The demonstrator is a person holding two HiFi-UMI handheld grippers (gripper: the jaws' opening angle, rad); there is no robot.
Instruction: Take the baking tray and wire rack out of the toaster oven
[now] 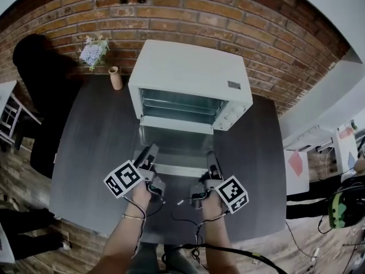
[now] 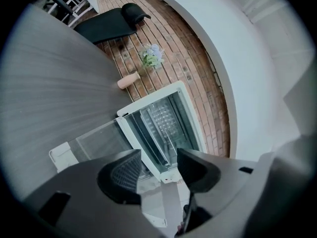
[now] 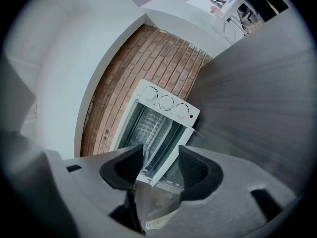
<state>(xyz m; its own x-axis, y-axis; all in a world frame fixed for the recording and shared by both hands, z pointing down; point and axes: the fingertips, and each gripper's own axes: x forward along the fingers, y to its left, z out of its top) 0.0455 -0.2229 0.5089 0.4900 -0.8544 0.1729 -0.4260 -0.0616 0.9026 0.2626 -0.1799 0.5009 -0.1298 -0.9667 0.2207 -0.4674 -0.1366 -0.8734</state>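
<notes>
The dark counter [image 1: 85,153] carries the white toaster oven [image 1: 191,73], which stands against the brick wall [image 1: 239,21], just beyond both tongs. Its glass door [image 1: 178,144] is folded down flat towards them. The left tongs [image 1: 148,154] and right tongs [image 1: 211,161] hang at either side of the door's front edge, short of the cavity. Both are released, with nothing between their pads. Inside the cavity a shiny wire rack [image 1: 181,103] sits level on its rails. The baking tray cannot be told apart from it. Left of the oven stand a small vase [image 1: 116,77] and pale flowers [image 1: 93,52].
</notes>
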